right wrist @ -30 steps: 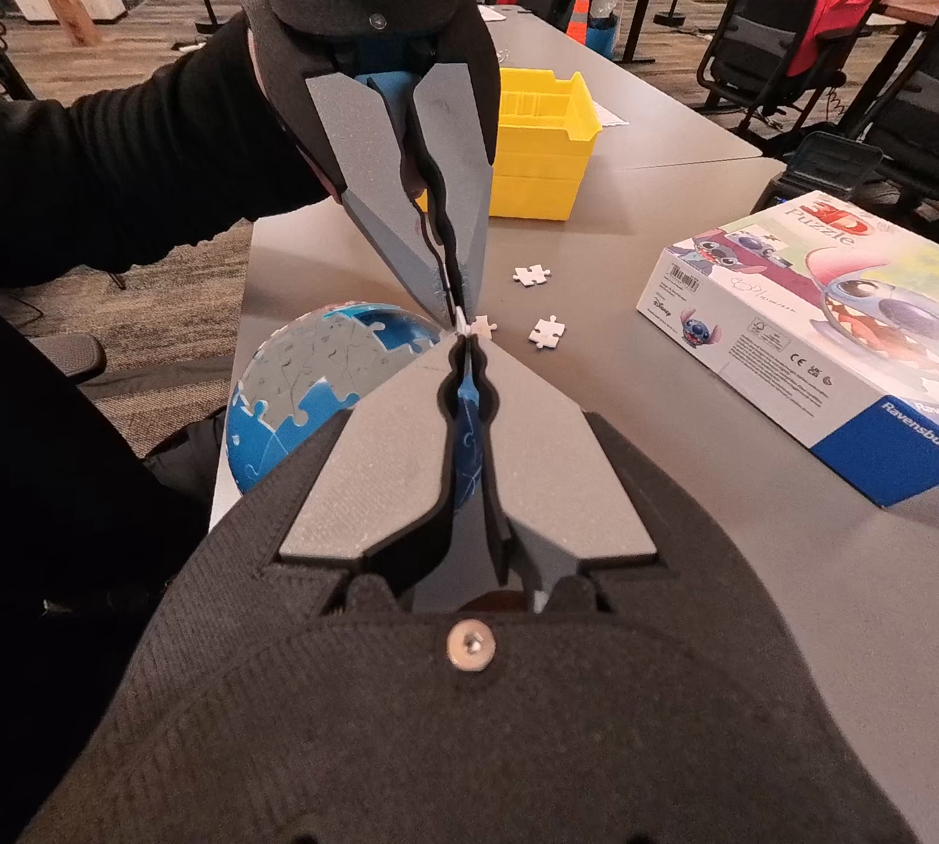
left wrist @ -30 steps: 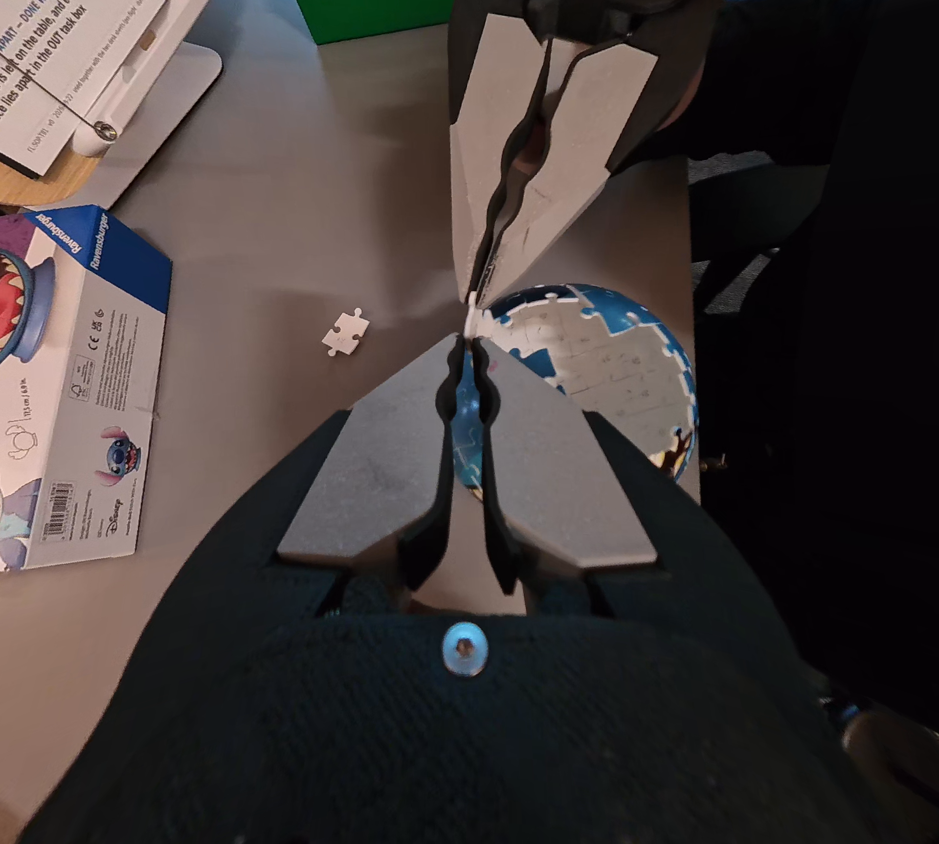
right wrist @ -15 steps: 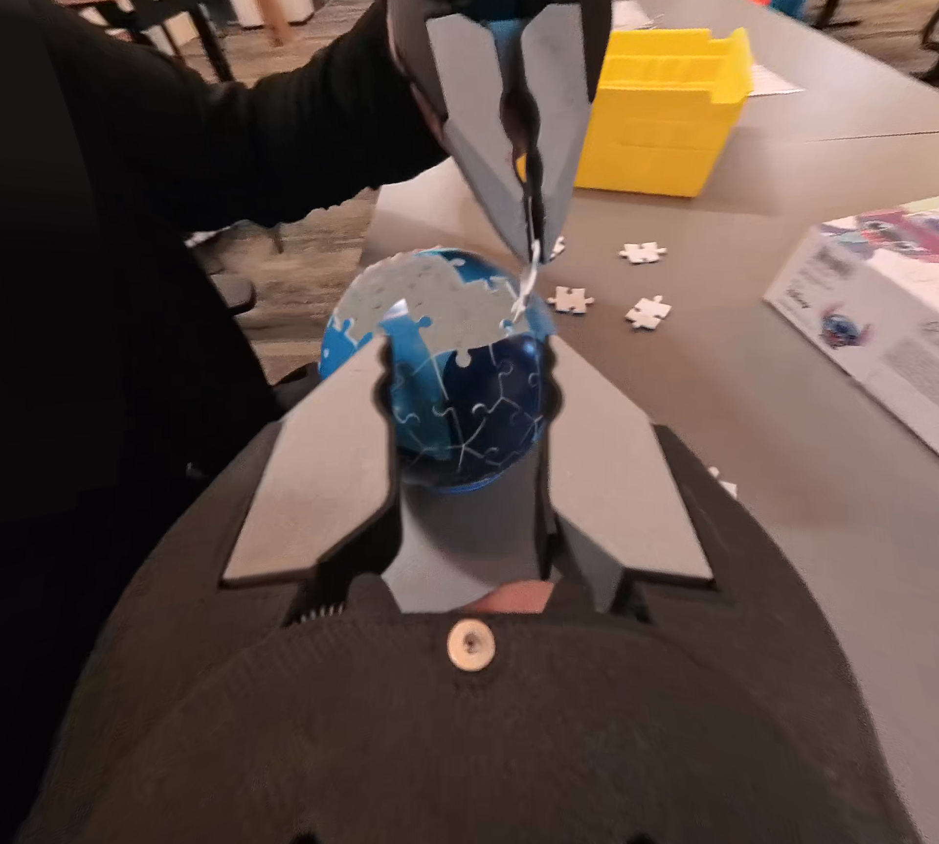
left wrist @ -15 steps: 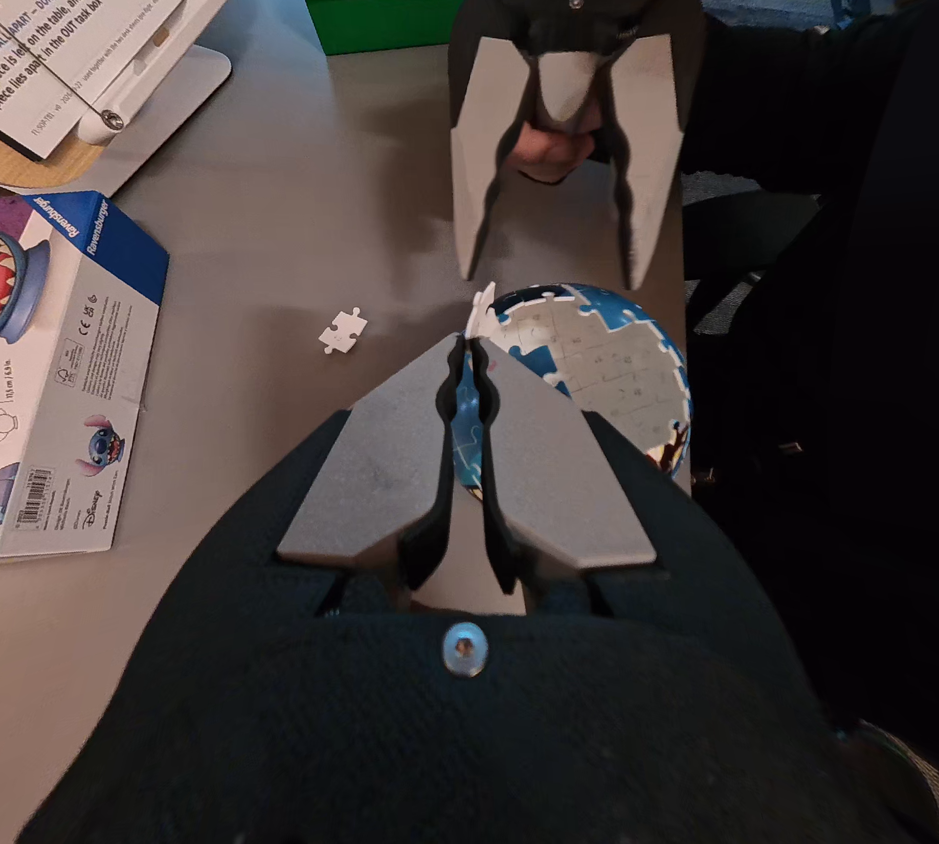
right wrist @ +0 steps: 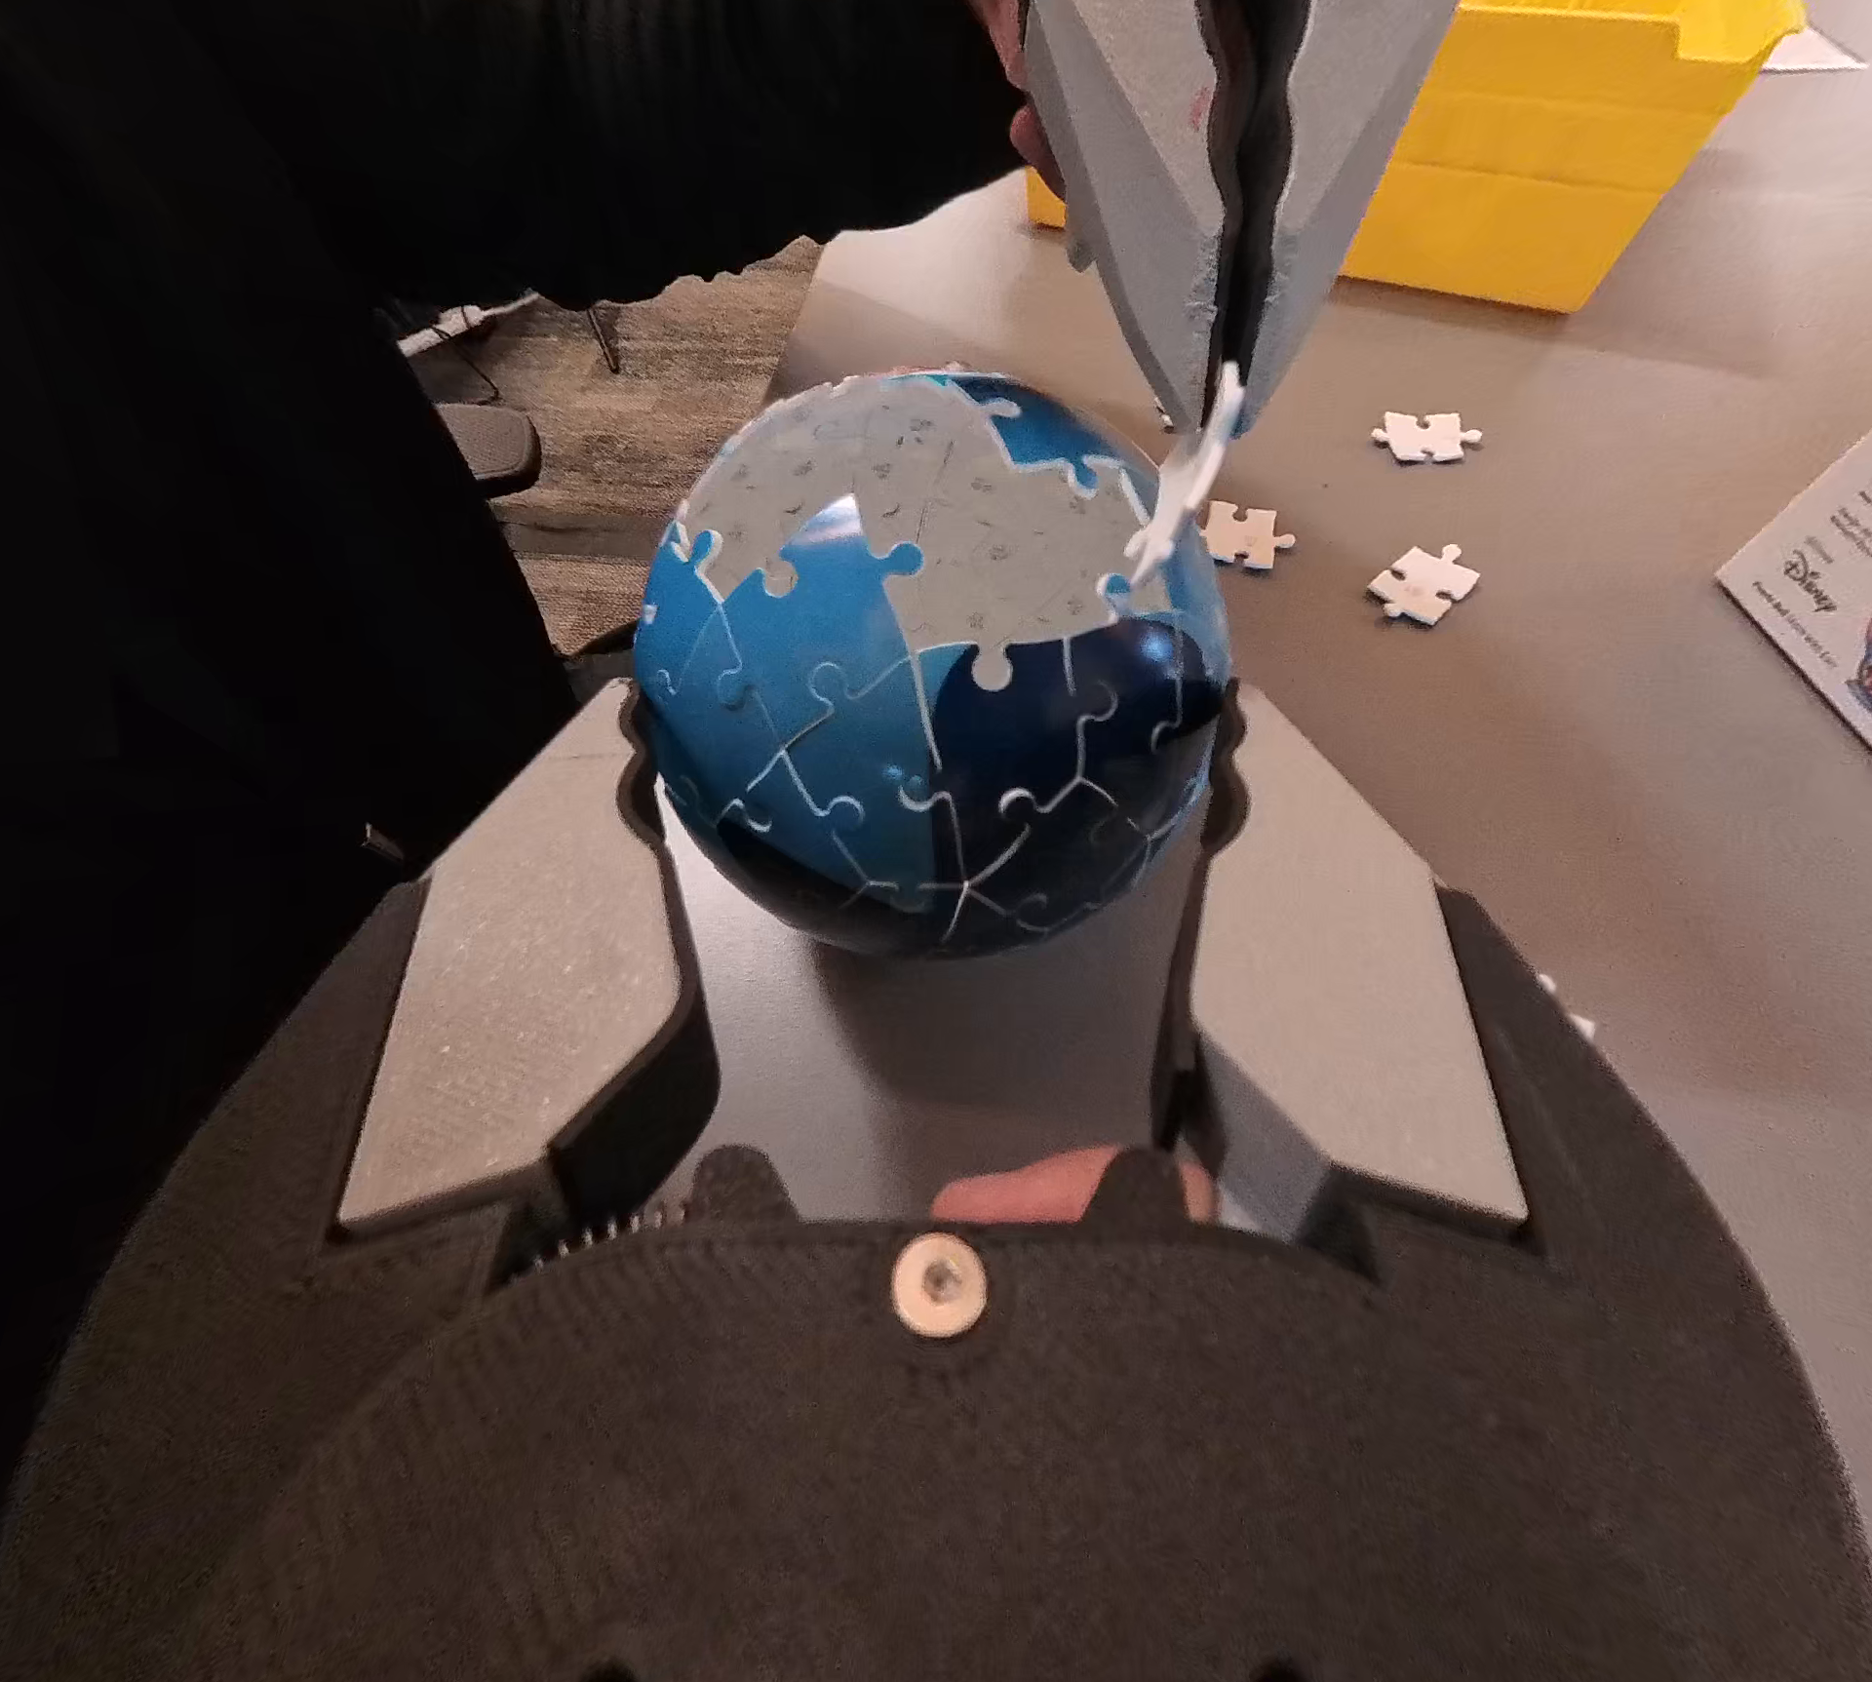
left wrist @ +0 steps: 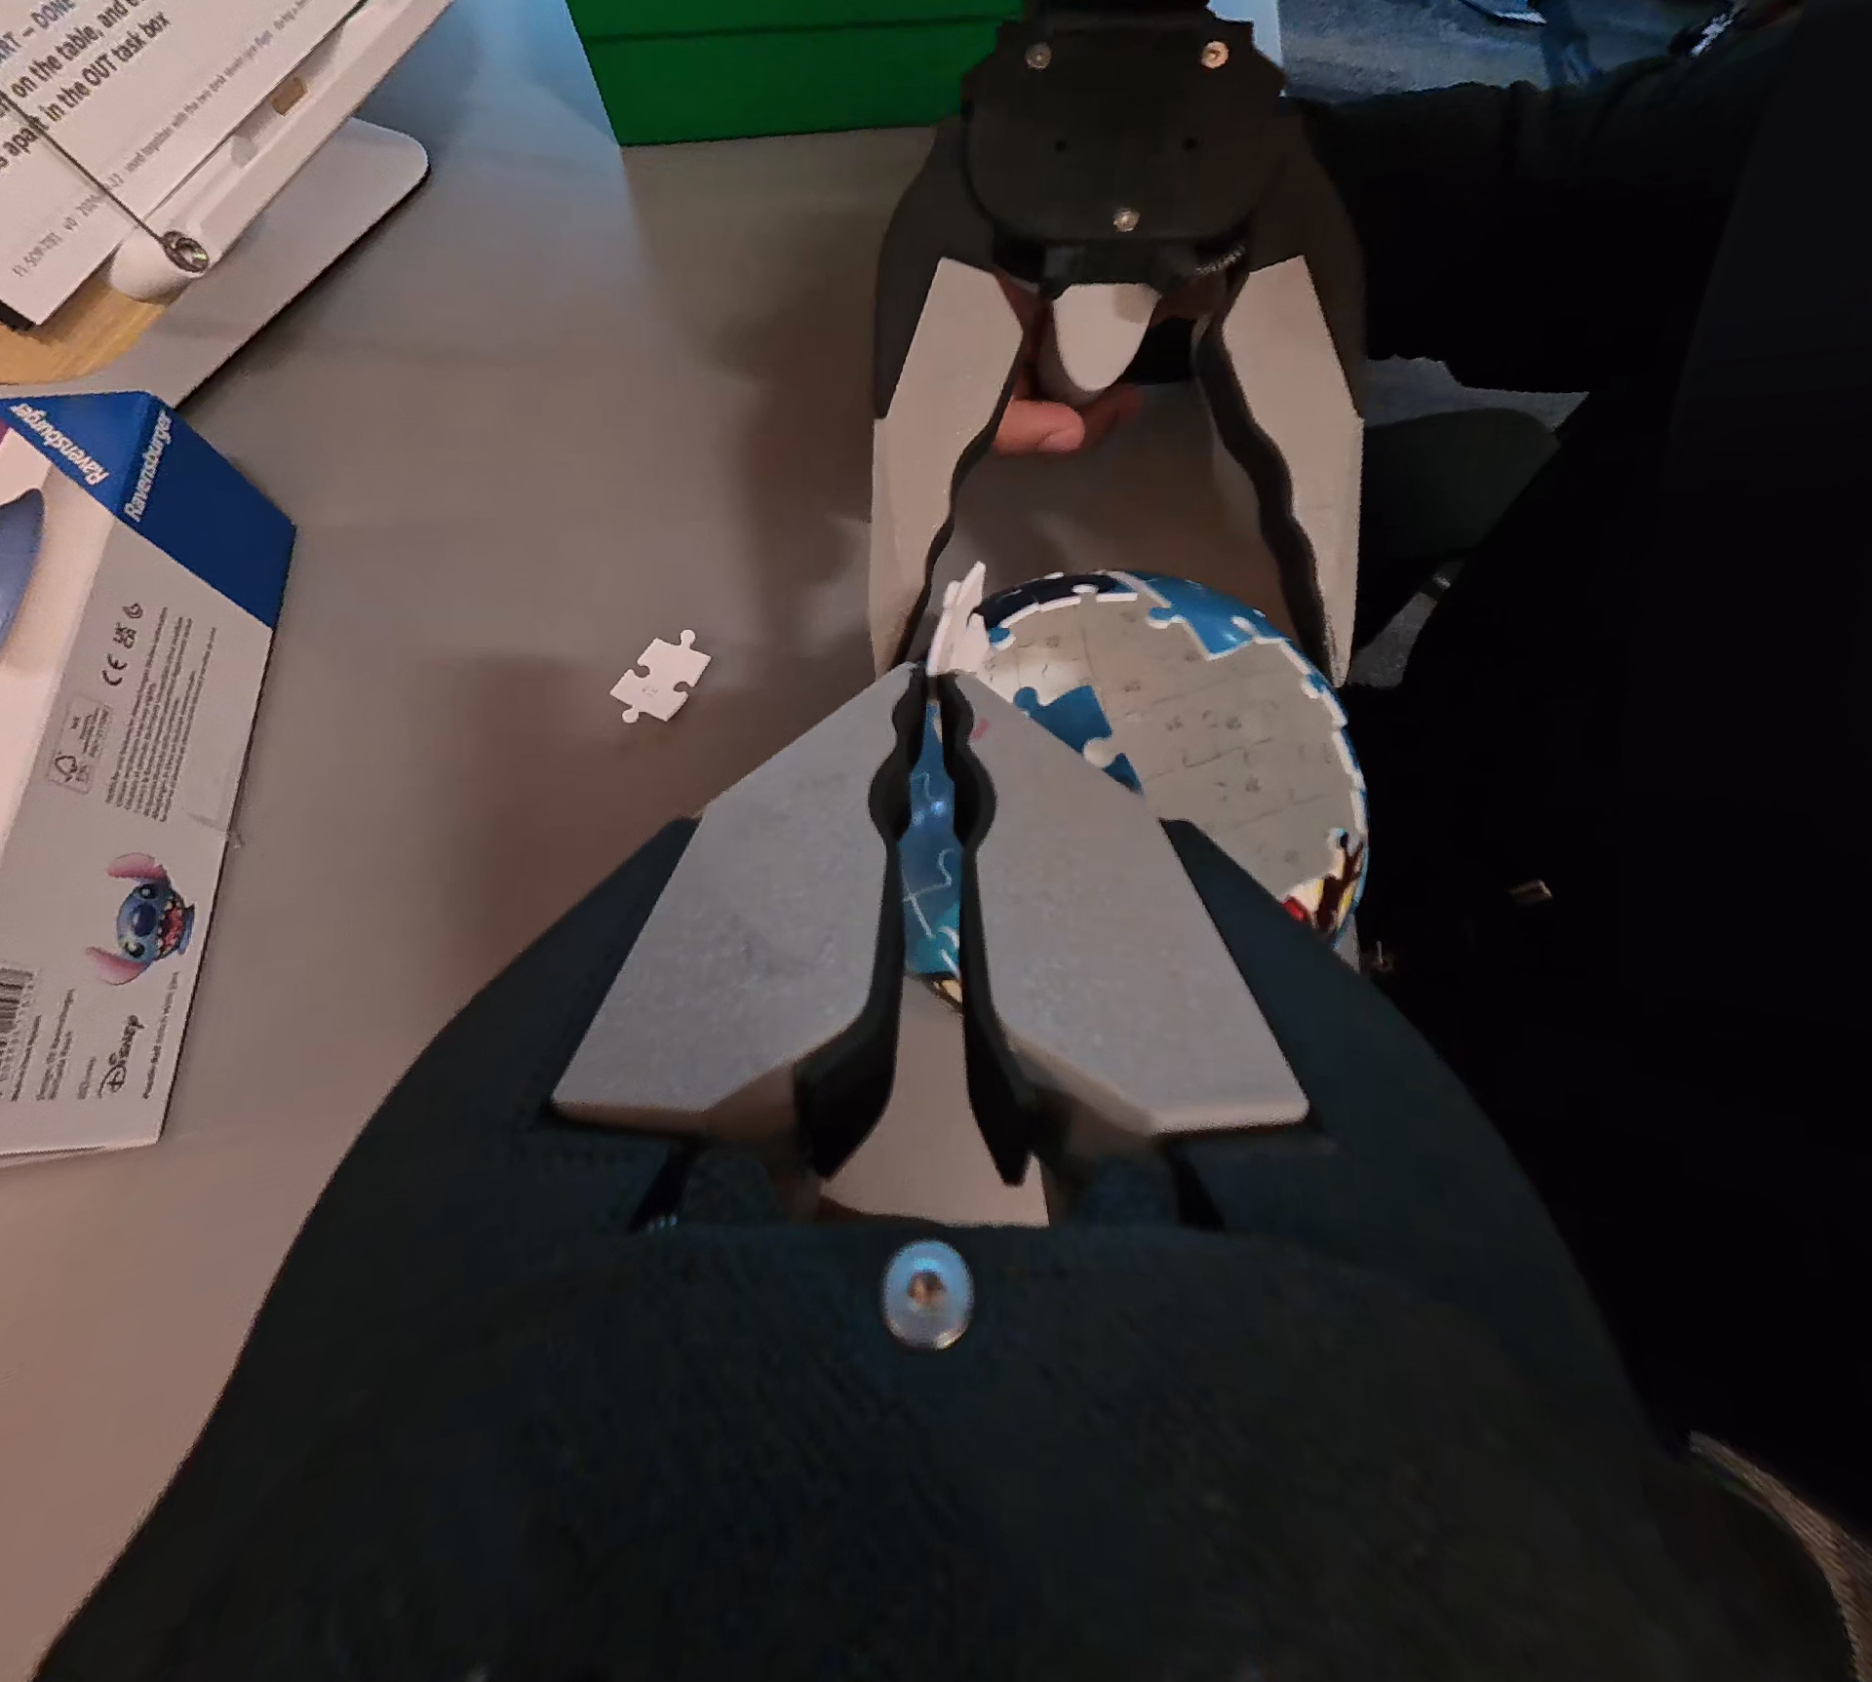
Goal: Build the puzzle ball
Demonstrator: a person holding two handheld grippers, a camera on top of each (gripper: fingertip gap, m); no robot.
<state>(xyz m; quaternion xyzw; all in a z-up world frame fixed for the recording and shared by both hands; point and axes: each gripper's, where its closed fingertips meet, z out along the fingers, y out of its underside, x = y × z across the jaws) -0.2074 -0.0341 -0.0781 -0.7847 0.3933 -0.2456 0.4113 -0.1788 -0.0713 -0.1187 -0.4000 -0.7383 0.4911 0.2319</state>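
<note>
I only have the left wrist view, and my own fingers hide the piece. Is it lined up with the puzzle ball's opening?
Observer: The right wrist view shows the left gripper pinching the white puzzle piece by its top. Its lower end meets the rim of the puzzle ball opening, tilted and not seated.
Operator: Is the ball's far side complete?
Observer: Yes, light and dark blue pieces are joined up to the opening.
Operator: Pieces left?
Observer: Three loose pieces lie on the table beyond the ball.
</note>
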